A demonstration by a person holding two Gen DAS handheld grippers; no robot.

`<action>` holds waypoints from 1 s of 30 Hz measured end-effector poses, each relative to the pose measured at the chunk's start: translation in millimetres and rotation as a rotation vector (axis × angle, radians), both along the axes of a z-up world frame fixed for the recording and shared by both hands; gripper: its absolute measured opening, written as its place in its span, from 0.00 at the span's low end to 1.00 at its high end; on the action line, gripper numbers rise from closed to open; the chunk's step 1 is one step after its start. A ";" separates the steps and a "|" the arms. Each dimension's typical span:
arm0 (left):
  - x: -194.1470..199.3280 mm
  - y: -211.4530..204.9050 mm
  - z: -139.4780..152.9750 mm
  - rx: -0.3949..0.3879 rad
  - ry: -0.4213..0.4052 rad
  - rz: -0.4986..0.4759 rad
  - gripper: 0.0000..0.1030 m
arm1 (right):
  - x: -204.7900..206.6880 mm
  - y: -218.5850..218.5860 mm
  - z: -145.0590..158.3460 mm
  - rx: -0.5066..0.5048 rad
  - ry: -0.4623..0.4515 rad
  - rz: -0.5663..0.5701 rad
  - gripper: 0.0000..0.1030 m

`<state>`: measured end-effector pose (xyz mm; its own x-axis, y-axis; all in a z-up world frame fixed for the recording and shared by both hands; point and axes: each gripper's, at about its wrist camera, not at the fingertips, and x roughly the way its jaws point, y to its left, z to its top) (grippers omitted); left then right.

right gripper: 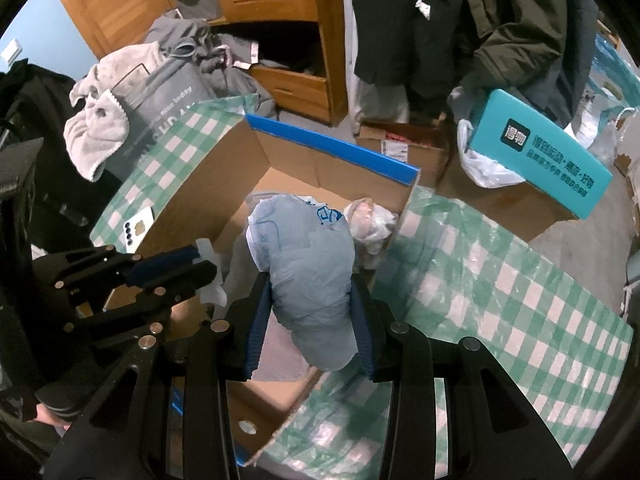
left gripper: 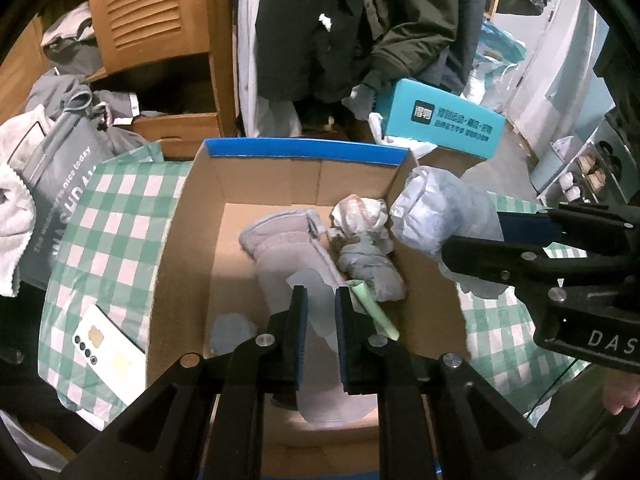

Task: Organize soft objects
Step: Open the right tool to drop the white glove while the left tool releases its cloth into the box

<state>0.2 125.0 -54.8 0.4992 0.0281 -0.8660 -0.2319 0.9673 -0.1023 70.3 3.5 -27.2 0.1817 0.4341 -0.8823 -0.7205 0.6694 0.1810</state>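
An open cardboard box [left gripper: 188, 240] with a blue top edge stands on a green-checked cloth [left gripper: 116, 216]. Inside lie a grey padded mitten-like piece [left gripper: 280, 248], a plastic-wrapped bundle [left gripper: 360, 216] and a grey bundle [left gripper: 372, 276]. My left gripper [left gripper: 322, 300] is over the box's near side, shut on a thin pale sheet of plastic or cloth [left gripper: 320, 340] that hangs down into the box. My right gripper [right gripper: 312, 284] is shut on a pale blue-grey wrapped bundle [right gripper: 308, 256], held above the box's right wall [right gripper: 400, 200]. In the right wrist view the left gripper [right gripper: 208, 264] is at left with the pale sheet [right gripper: 210, 292].
A white phone [left gripper: 108, 344] lies on the checked cloth left of the box. A grey printed bag [left gripper: 60, 208] and a white towel [left gripper: 12, 216] sit farther left. Behind are a wooden cabinet [left gripper: 152, 12], hanging dark coats [left gripper: 360, 20] and a teal box [left gripper: 440, 120].
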 end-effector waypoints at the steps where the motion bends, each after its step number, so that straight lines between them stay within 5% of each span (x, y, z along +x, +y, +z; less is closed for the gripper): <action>1: 0.2 1.6 -0.6 0.002 0.002 0.001 0.13 | 0.4 1.7 -1.4 0.000 0.007 0.002 0.36; 9: 1.0 13.0 -2.8 -0.026 0.012 0.028 0.16 | 3.2 6.2 -4.2 0.005 0.038 -0.010 0.41; 12: -0.2 13.6 -0.2 -0.032 0.008 0.035 0.23 | 4.4 5.2 -3.8 0.006 0.042 -0.019 0.43; 21: -4.9 5.5 16.3 0.001 -0.029 0.025 0.35 | 7.7 -6.6 5.0 0.019 0.022 -0.066 0.54; 25: -6.6 1.0 26.2 0.034 -0.060 0.022 0.50 | 8.7 -16.3 12.8 0.033 0.004 -0.091 0.60; 30: -6.6 -7.0 36.2 0.095 -0.082 0.003 0.51 | 6.3 -26.5 20.3 0.040 -0.020 -0.112 0.63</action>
